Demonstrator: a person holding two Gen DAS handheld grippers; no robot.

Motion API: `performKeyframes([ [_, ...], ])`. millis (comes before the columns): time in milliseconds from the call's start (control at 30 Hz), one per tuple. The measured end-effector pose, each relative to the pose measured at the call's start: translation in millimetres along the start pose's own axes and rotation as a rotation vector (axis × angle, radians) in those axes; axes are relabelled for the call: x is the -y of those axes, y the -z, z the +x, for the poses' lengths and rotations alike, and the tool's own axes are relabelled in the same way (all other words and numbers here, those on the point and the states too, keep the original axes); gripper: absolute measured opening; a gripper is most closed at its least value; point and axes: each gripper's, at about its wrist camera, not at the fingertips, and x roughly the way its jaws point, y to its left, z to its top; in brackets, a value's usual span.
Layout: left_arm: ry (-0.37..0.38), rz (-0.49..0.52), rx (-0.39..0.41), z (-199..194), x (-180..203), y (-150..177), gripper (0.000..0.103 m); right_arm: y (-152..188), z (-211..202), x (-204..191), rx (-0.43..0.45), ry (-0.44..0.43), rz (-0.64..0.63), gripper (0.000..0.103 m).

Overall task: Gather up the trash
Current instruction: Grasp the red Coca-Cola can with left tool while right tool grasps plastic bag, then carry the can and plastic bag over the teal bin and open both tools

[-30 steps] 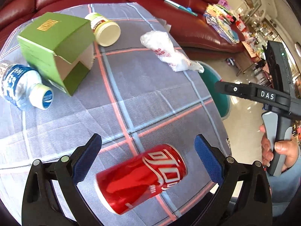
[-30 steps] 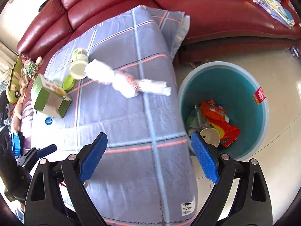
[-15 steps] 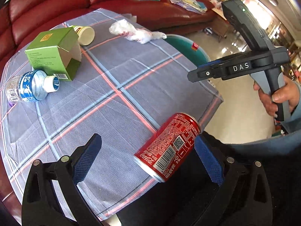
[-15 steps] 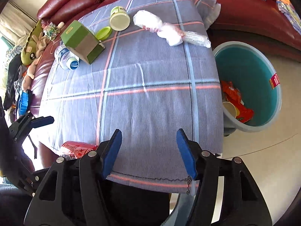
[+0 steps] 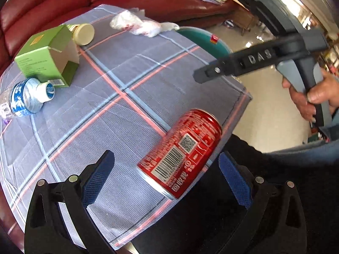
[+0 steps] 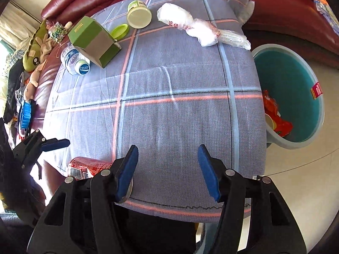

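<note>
- Step in hand, as judged: approach to the can [image 5: 180,154]; no pinch is made yet.
- Can is lying on its side on the tabletop [image 5: 131,72], at the near edge, partly over the cloth hem.
- Left tool [image 5: 166,178] is spread wide; the can is seen between the pads but nearer the right one, and no contact is seen.
- Right tool [image 6: 167,169] is held over the near edge, pads half spread after closing in just now, nothing between them. The can [image 6: 89,168] is seen just beside its left pad, outside the gap.
- Bin [image 6: 317,114] is placed on the floor past the tabletop's right edge; orange wrappers and a cup are already inside.
- Other trash is left at the far side: box [image 6: 93,40], bottle [image 6: 75,60], jar [image 6: 138,14], green lid [image 6: 119,30], plastic bag [image 6: 199,28].
- Next move, as judged: left tool is to be centred on the can, lowered, then closed across the body.
- Risk: can is round and close to the edge, so a nudge from one pad could roll it off.
- After the pinch, a carry across to the bin is called for; the right tool is best kept out of that path.
</note>
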Motion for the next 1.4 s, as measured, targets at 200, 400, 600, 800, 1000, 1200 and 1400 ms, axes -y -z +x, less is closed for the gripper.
performKeyframes([
  [200, -0.002, 0.061, -0.077, 36.5, 7.2, -5.9, 0.077, 0.9, 0.6, 3.9, -0.002, 0.004, 0.023, 0.056],
  [400, 0.035, -0.074, -0.022, 39.5, -19.4, -18.7, 0.064, -4.1, 2.0, 19.1, -0.004, 0.016, 0.055, 0.057],
  [600, 0.001, -0.235, 0.017, 42.3, -55.6, -38.4, 0.064, -35.8, 3.8, 30.8, 0.016, 0.048, 0.04, 0.057],
  [800, 0.008, -0.306, 0.036, 47.9, -77.9, -57.1, 0.065, -103.4, 0.4, 35.8, 0.099, 0.114, -0.045, 0.059],
  [1000, -0.008, -0.322, 0.027, 49.9, -85.1, -64.4, 0.065, -152.3, 29.6, 39.2, 0.087, 0.157, -0.118, 0.059],
  [1200, -0.022, -0.308, 0.007, 52.0, -86.4, -69.5, 0.071, -159.6, 58.7, 39.7, 0.039, 0.153, -0.165, 0.027],
  [1400, -0.055, -0.297, 0.001, 56.8, -79.7, -77.1, 0.072, -141.3, 36.8, 45.8, 0.084, 0.082, -0.082, 0.023],
])
